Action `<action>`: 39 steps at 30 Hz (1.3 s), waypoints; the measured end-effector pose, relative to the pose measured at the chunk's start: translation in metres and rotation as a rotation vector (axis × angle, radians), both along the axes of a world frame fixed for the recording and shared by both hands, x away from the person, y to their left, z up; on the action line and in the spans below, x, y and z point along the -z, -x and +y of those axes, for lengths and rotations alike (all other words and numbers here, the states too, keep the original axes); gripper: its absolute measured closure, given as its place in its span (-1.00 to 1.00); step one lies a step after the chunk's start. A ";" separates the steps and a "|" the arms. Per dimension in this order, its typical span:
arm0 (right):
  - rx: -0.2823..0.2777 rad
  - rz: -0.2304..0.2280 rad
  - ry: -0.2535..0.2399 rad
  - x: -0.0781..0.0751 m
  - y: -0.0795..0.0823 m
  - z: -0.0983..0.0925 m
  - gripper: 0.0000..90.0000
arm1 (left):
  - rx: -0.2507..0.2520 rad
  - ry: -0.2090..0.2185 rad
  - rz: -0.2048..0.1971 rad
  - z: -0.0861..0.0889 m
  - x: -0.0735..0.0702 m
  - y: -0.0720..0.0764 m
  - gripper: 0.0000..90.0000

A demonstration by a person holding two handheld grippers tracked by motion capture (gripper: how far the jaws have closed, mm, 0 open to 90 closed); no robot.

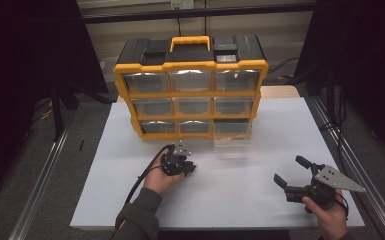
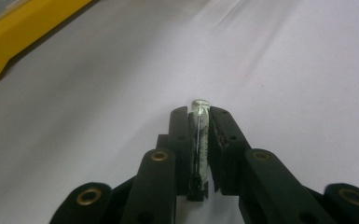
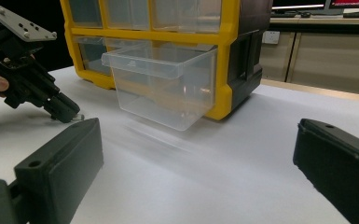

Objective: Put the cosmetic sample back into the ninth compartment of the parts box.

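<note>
A yellow and black drawer cabinet [image 1: 190, 65] with clear drawers stands at the back of the white table [image 1: 280, 130]. Its bottom right drawer [image 1: 232, 139] is pulled out, and in the right gripper view this drawer [image 3: 163, 88] hangs forward and looks empty. My left gripper [image 1: 191, 168] rests low on the table in front of the cabinet, shut on a small clear glass tube [image 2: 199, 140] that pokes out past the jaw tips. From the side, the left gripper [image 3: 70, 114] points down to the table. My right gripper [image 1: 289, 170] stands open at the front right, with nothing between its jaws.
The cabinet's yellow base [image 2: 14, 42] lies to the upper left of my left gripper. A metal rail [image 1: 350, 165] runs along the table's right side and another [image 1: 42, 175] along the left. Dark curtains hang on both sides.
</note>
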State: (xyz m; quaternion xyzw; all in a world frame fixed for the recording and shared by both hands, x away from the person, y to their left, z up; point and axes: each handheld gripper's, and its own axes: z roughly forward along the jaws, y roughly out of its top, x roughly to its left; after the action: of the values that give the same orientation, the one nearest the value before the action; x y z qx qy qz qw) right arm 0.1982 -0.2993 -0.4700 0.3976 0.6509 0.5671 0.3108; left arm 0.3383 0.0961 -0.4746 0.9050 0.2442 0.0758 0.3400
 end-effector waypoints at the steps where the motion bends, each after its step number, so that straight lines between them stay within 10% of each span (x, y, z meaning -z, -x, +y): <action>1: 0.000 0.000 0.000 0.000 0.000 0.000 -0.98 | 0.002 0.003 -0.004 -0.001 0.001 0.000 0.80; 18: -0.006 0.004 0.001 0.000 0.000 0.000 -0.98 | -0.050 0.027 0.036 0.002 -0.001 0.001 0.81; 39: -0.008 0.004 0.000 0.000 0.000 0.000 -0.98 | -0.092 0.201 0.049 0.010 -0.016 0.000 0.81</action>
State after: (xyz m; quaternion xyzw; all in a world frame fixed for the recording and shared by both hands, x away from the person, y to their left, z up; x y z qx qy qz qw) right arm 0.1986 -0.2992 -0.4700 0.3961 0.6532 0.5675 0.3073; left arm 0.3381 0.1063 -0.4590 0.8559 0.3001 0.0443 0.4189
